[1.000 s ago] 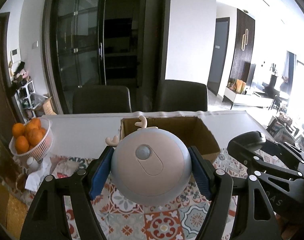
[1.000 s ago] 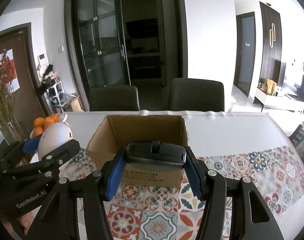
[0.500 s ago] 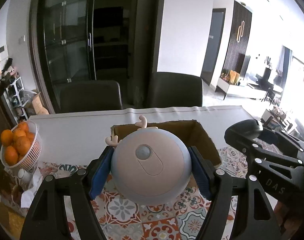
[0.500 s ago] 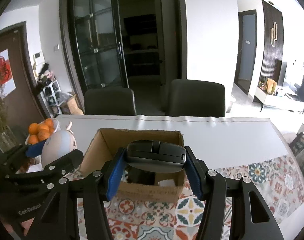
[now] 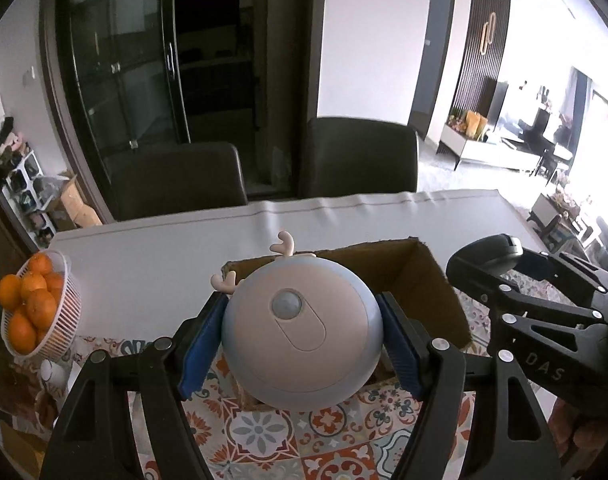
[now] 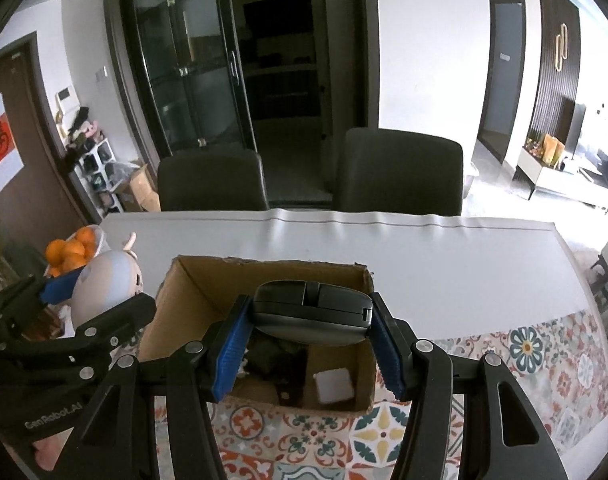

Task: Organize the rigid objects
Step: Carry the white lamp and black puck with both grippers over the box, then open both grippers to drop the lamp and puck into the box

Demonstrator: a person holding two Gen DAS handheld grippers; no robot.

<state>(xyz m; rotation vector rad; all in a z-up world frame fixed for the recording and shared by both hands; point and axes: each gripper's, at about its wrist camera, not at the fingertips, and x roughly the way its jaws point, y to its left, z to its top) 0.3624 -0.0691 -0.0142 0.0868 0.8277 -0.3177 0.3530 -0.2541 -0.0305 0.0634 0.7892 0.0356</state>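
My left gripper (image 5: 302,336) is shut on a round pale-blue night light with small antlers (image 5: 304,332) and holds it above the near edge of an open cardboard box (image 5: 435,284). My right gripper (image 6: 309,336) is shut on a black computer mouse (image 6: 311,314) and holds it over the box's opening (image 6: 192,300). Inside the box lie dark items and a small white square object (image 6: 333,386). The left gripper with the night light (image 6: 102,284) shows at the left of the right wrist view. The right gripper with the mouse (image 5: 491,256) shows at the right of the left wrist view.
A white basket of oranges (image 5: 32,308) stands at the table's left edge. The table has a white cover (image 6: 423,256) at the back and a patterned tile cloth (image 6: 543,356) in front. Two dark chairs (image 5: 176,178) stand behind the table.
Both grippers have risen and moved forward over the box, so its inside now shows. Both holds are unchanged.
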